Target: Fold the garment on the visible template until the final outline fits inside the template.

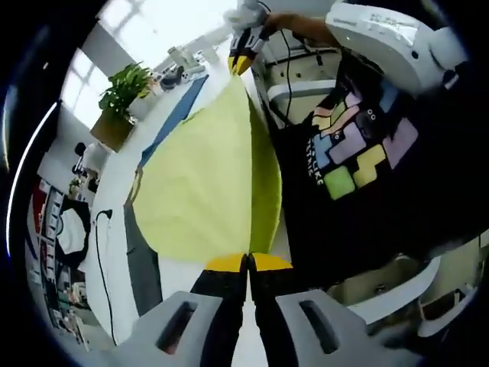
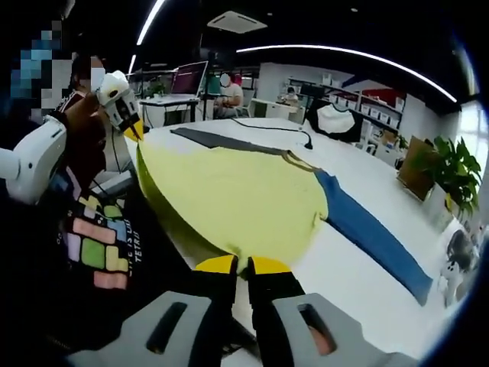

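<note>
Left gripper view: yellow garment [image 1: 206,183] held taut between two grippers over a white table [image 1: 114,191].

Item 1, white table: the landmark; carries a grey strip [image 2: 221,141] at its far end and a blue strip [image 2: 374,229] toward its plant [image 2: 447,172] side, likely parts of the template.
Item 2, garment: lifted along the table edge nearest the person [image 2: 92,245], its far side draping onto the table between the two strips.
Item 3, left gripper [image 1: 248,264]: jaws closed on one garment corner.
Item 4, right gripper [image 2: 243,267]: jaws closed on the opposite corner.
Step, as judged: mid-fold, one edge raised.
Next move, as judged: carry both corners across the table together, lay the edge flat within the strips, then release.
</note>
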